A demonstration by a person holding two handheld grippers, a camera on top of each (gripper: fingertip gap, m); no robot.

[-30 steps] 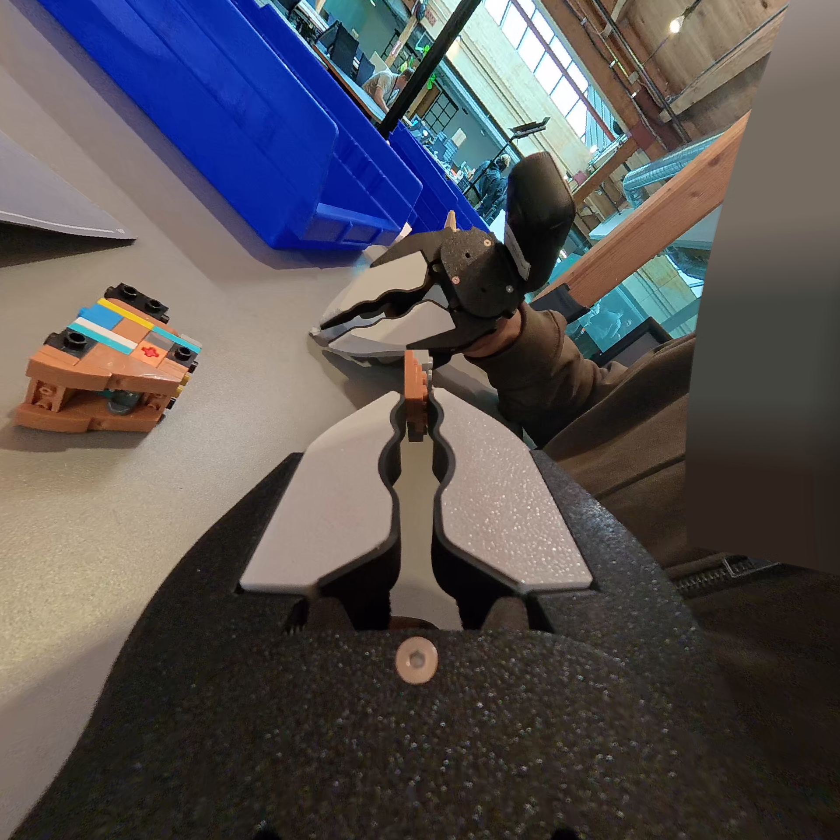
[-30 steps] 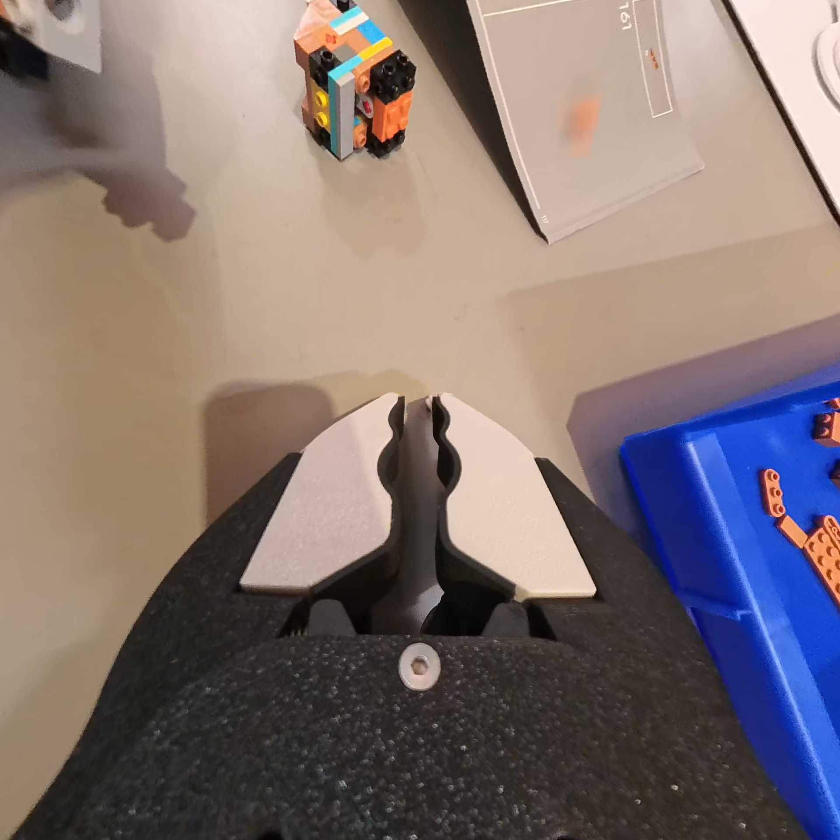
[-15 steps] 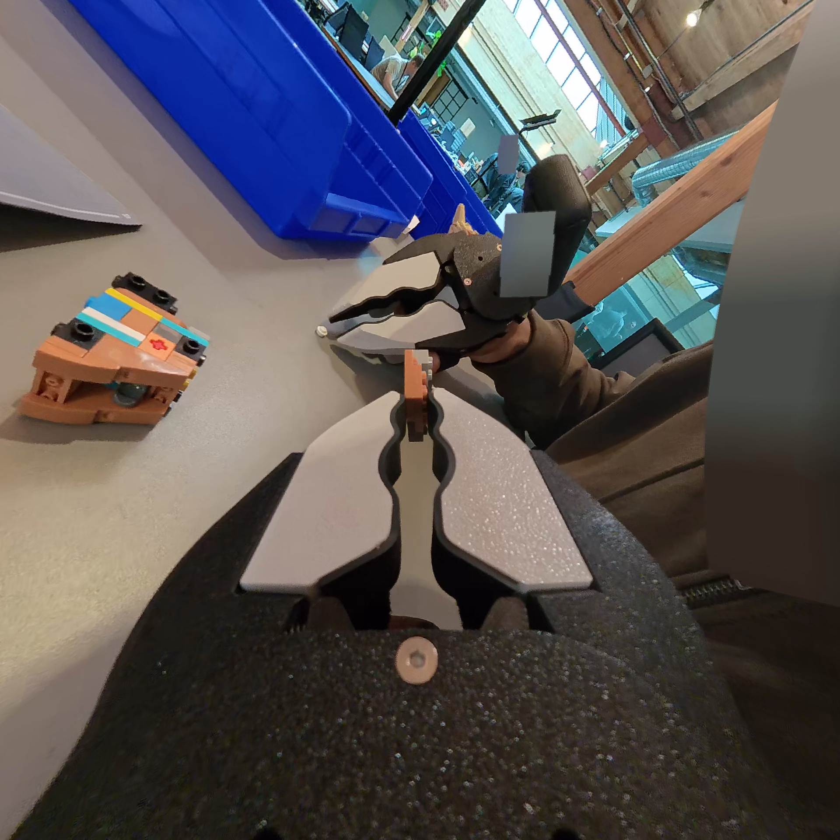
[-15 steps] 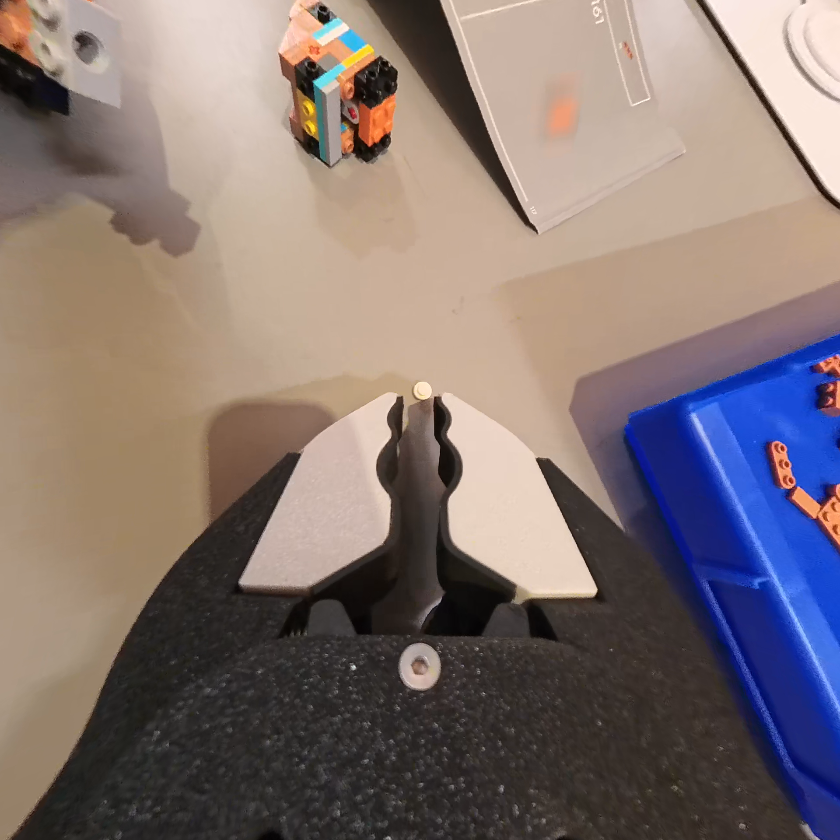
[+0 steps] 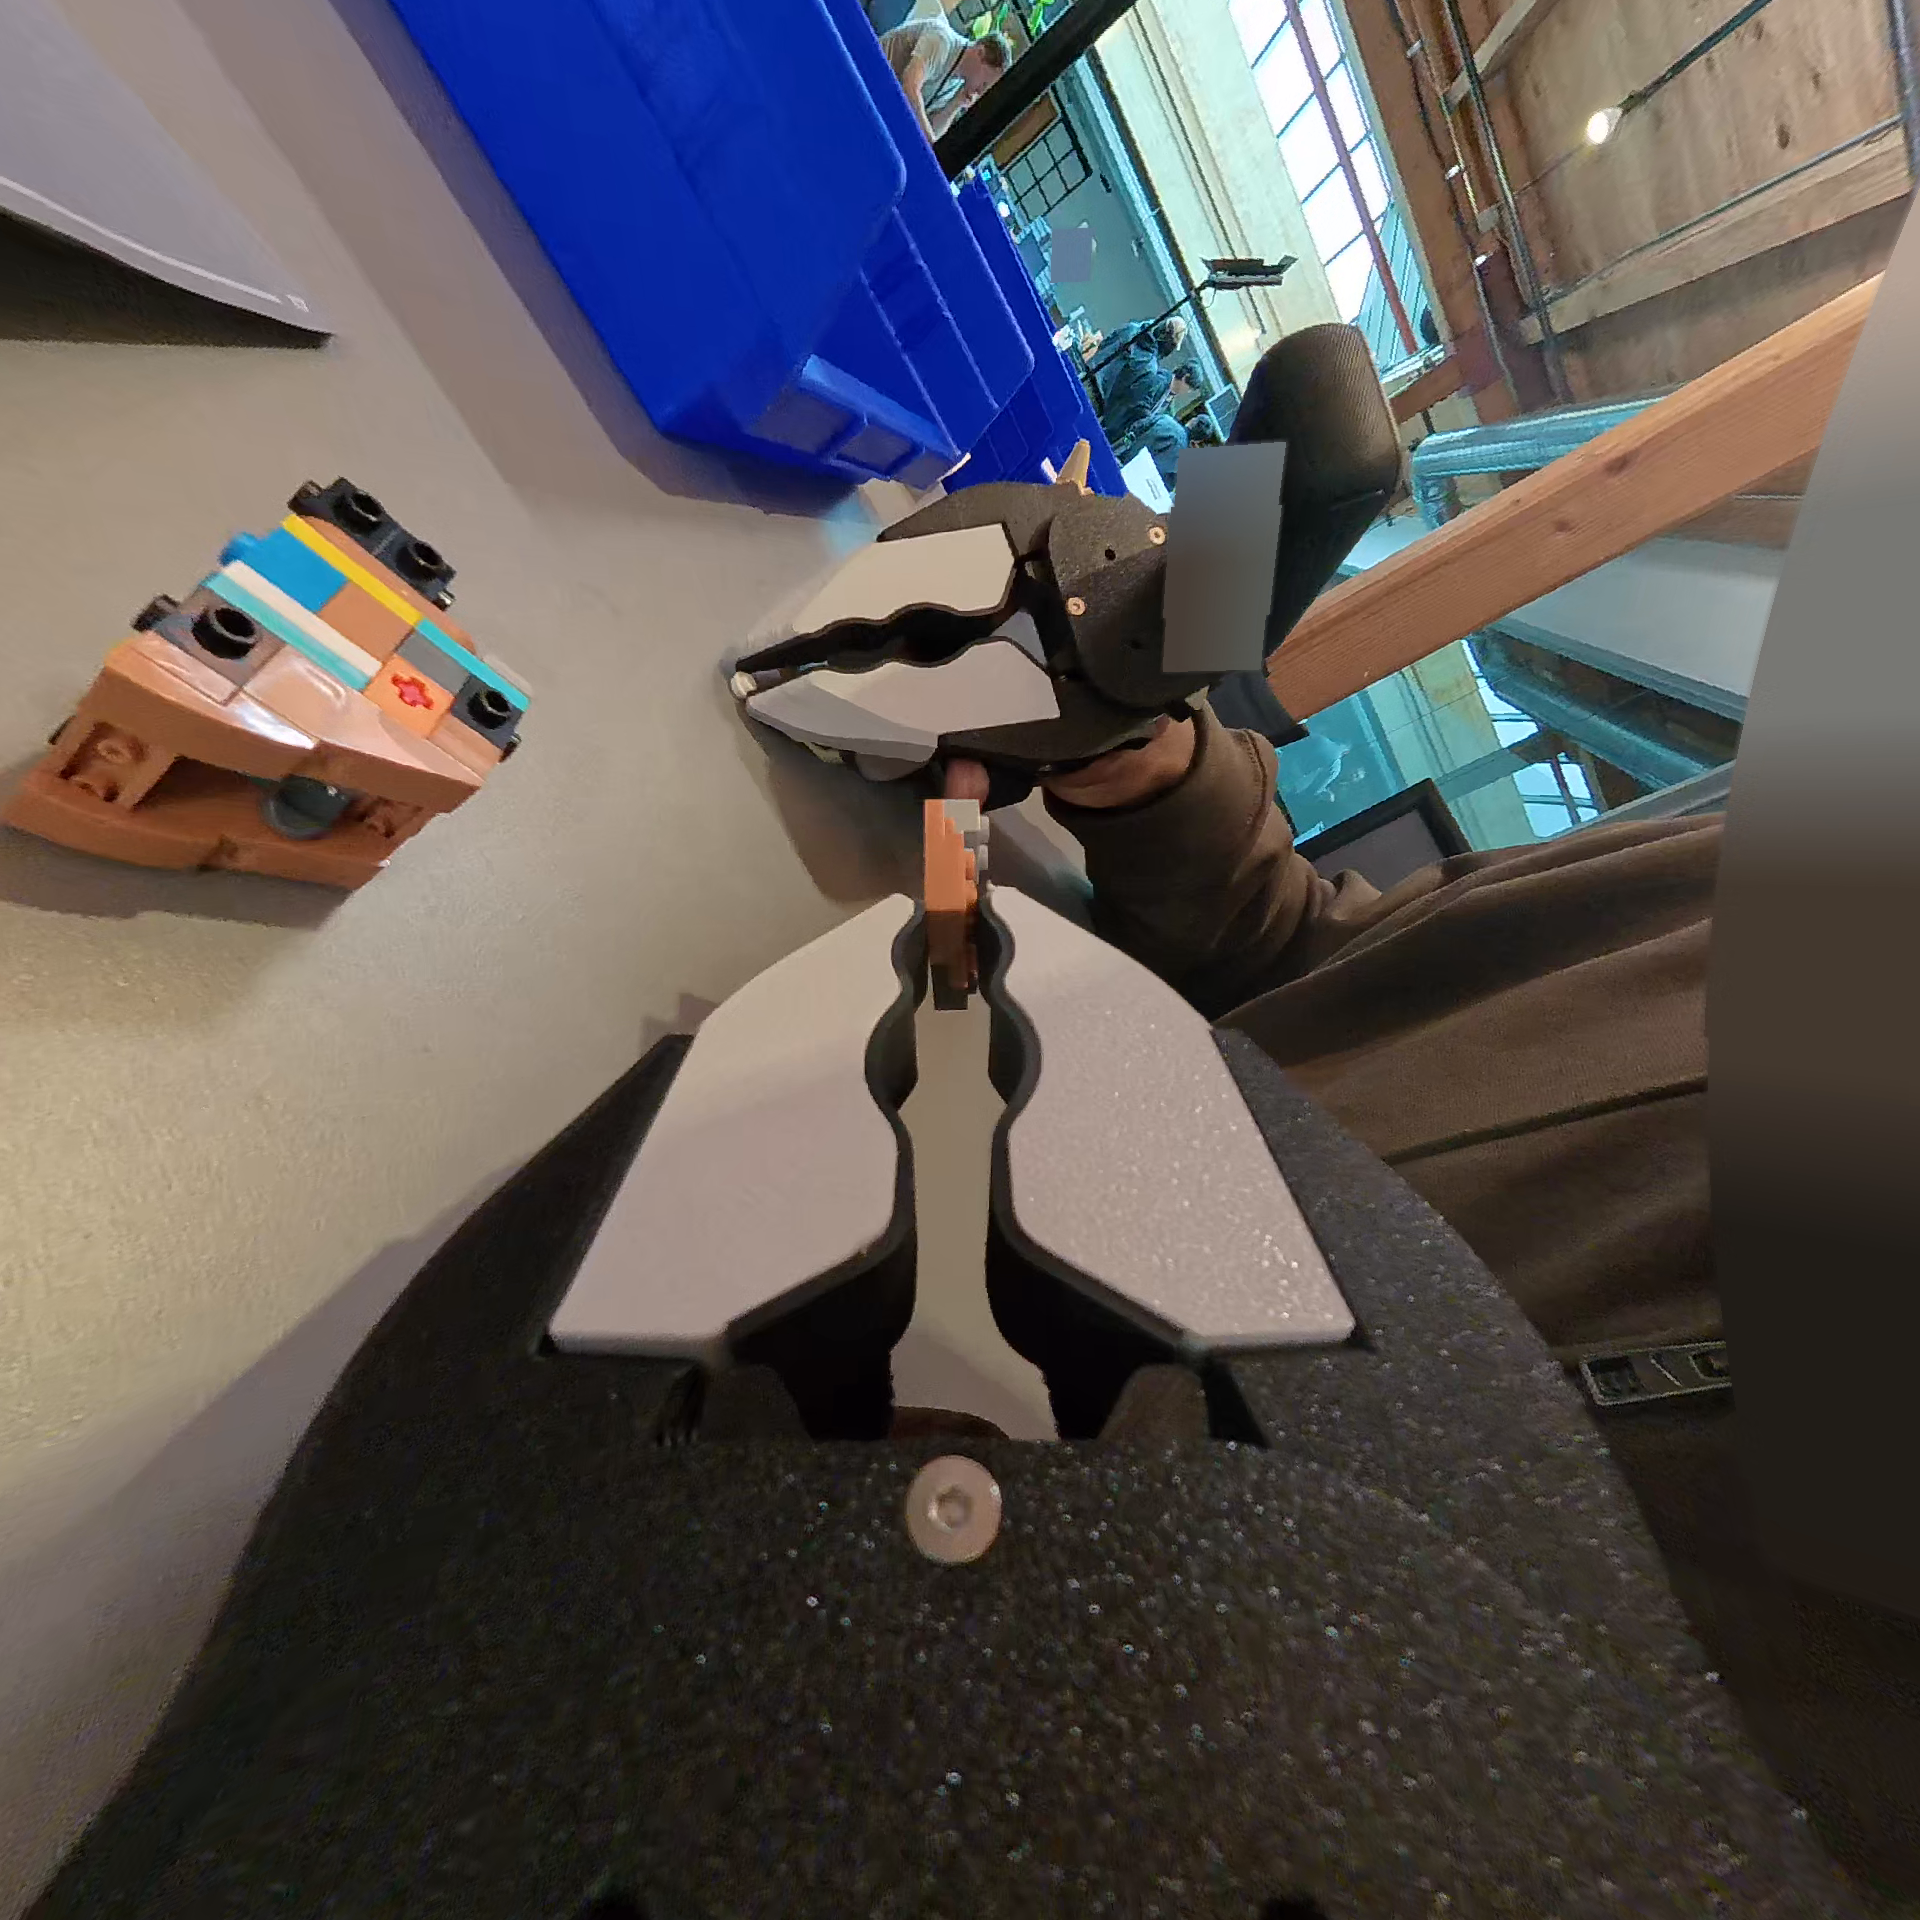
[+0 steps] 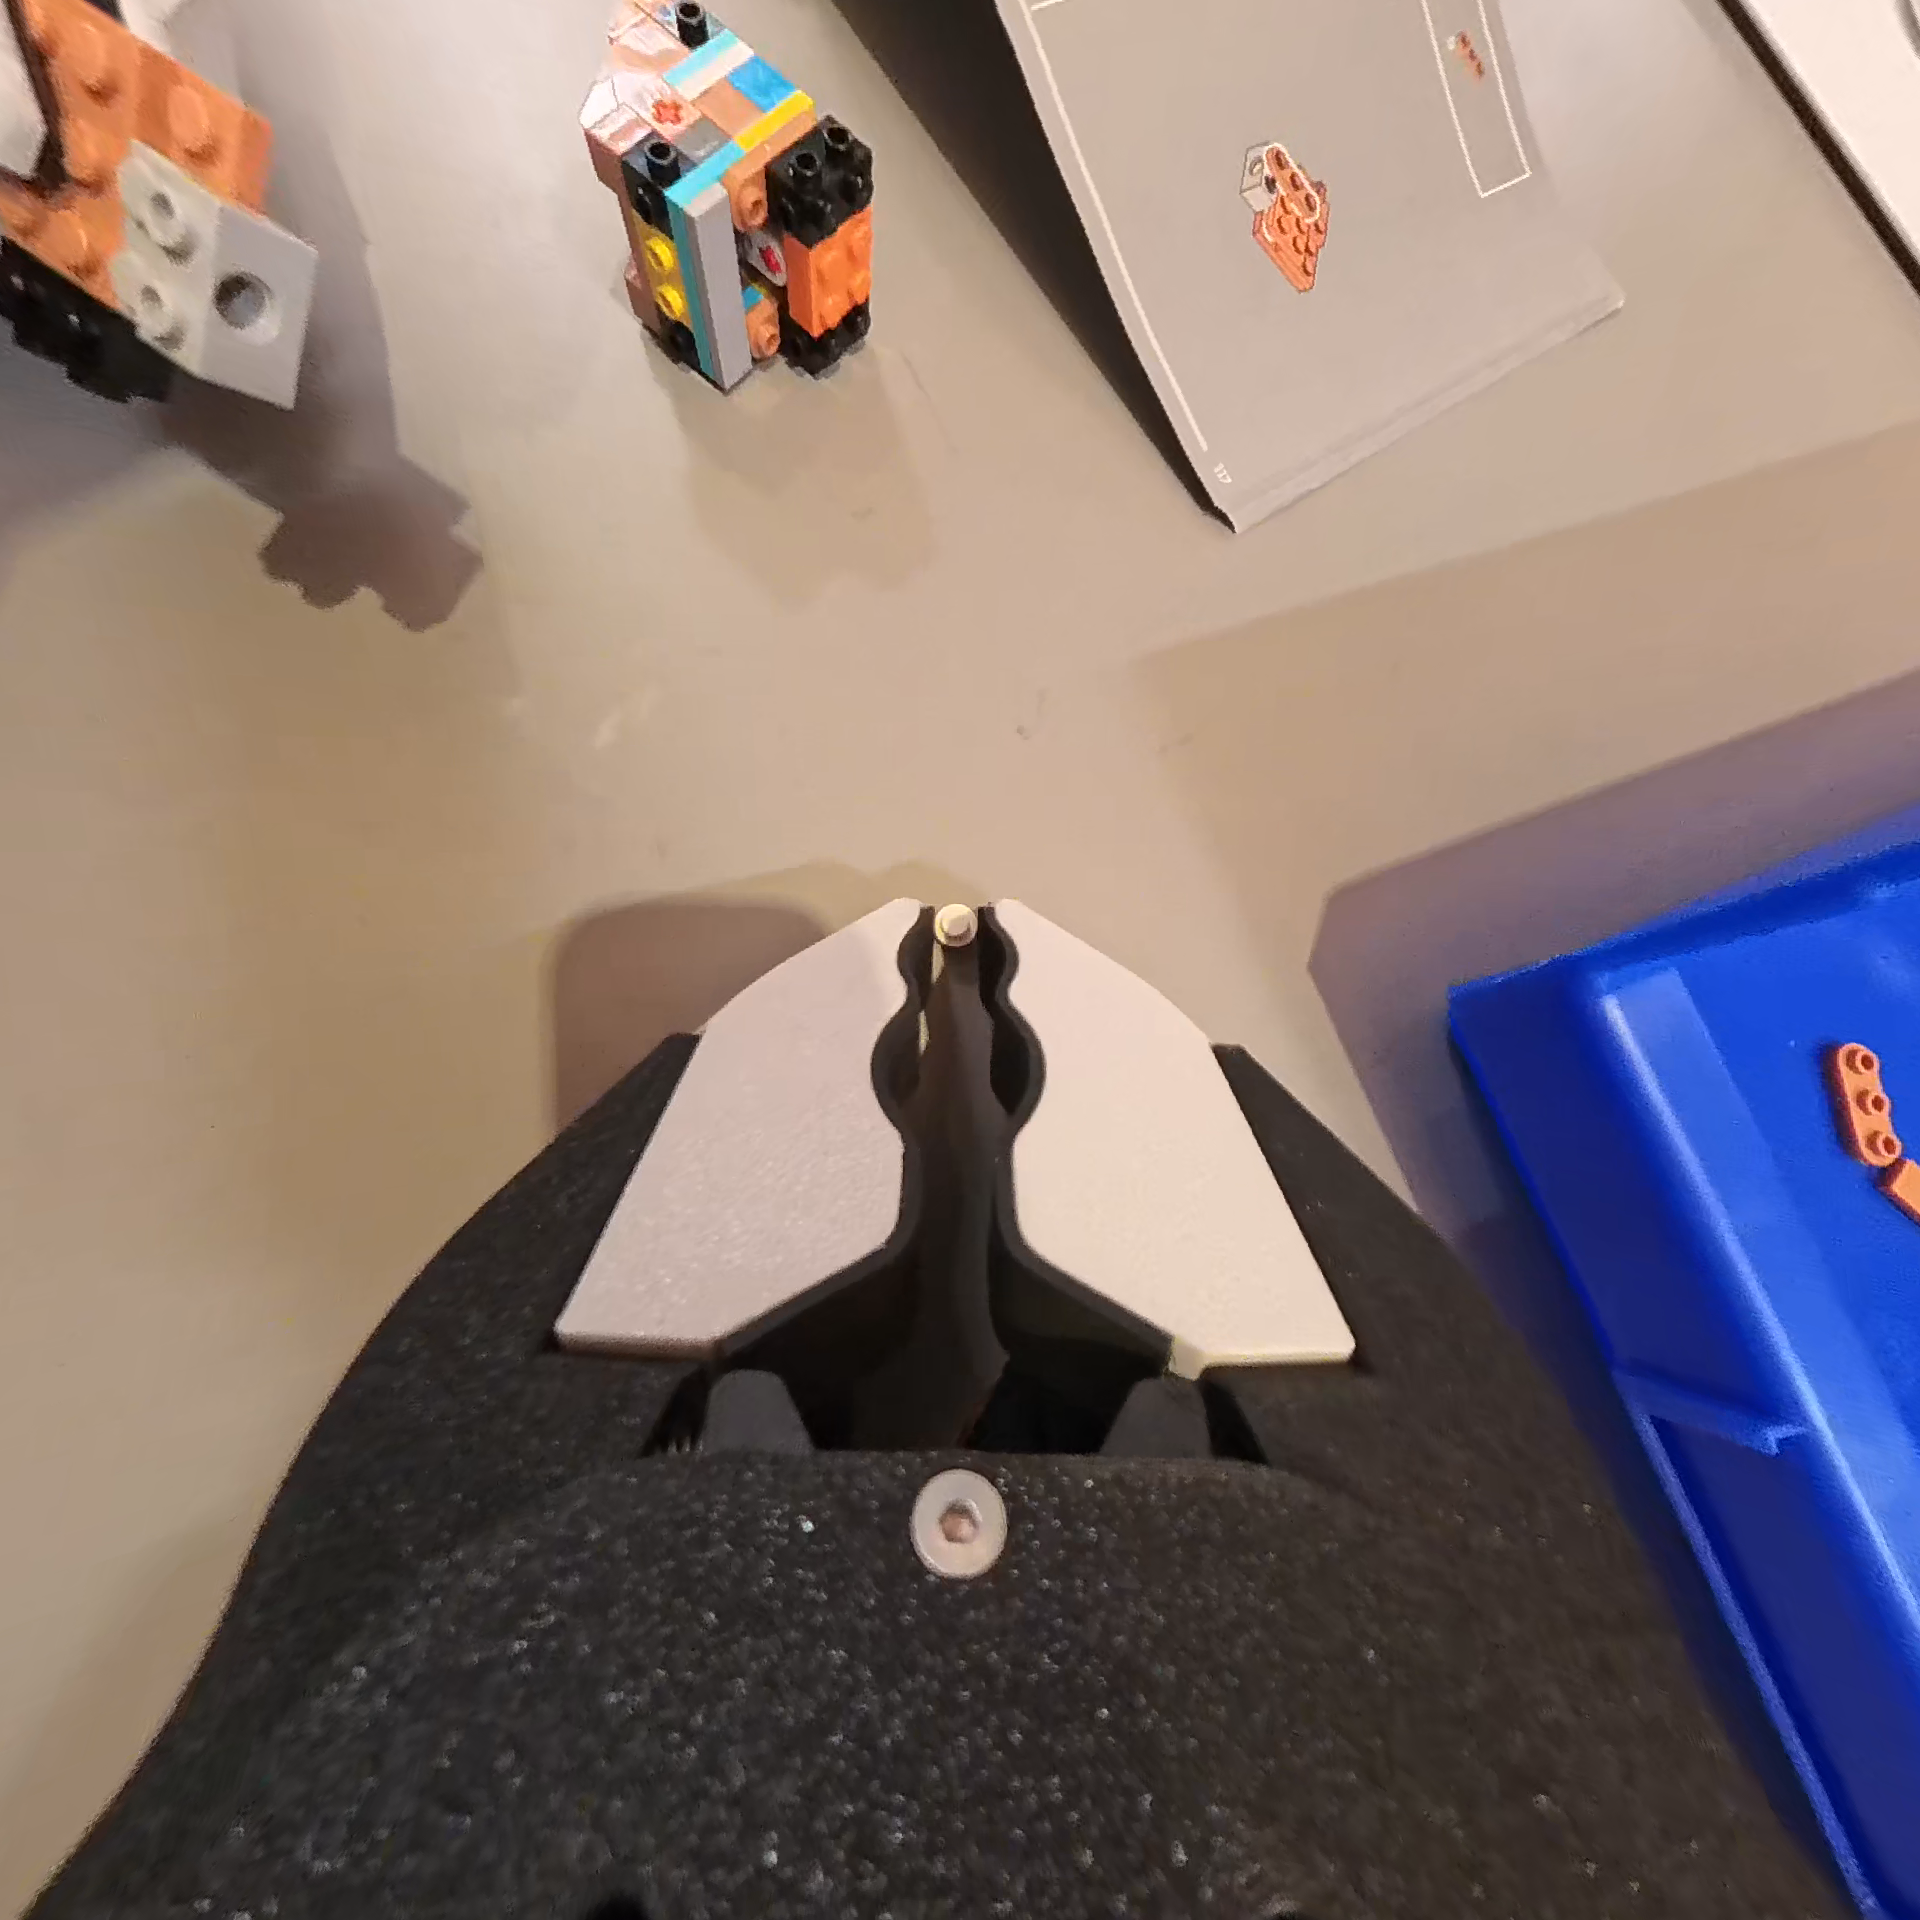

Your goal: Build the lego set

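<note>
My left gripper (image 5: 951, 914) is shut on a small orange and grey plate assembly (image 5: 951, 883), held edge-on above the table. The same assembly shows in the right wrist view (image 6: 156, 218) at top left. My right gripper (image 6: 954, 914) is shut on a small tan pin (image 6: 954, 923) at its fingertips, just above the table. It also shows in the left wrist view (image 5: 753, 675) with the pin (image 5: 742, 685) at its tip. A multicoloured lego build (image 5: 281, 707) sits on the table to the left, and appears in the right wrist view (image 6: 738, 208).
Blue bins (image 5: 707, 208) line the far side of the table; one bin (image 6: 1714, 1247) holds orange pieces (image 6: 1865, 1112). A grey instruction booklet (image 6: 1330, 239) lies open beyond the build. A person's brown sleeve (image 5: 1299, 935) is at right. About 12 cm separates my left fingertips from my right.
The right gripper has picked up the tan pin from the table and lifted slightly. The left gripper, still holding the assembly, has moved closer toward the right gripper.
</note>
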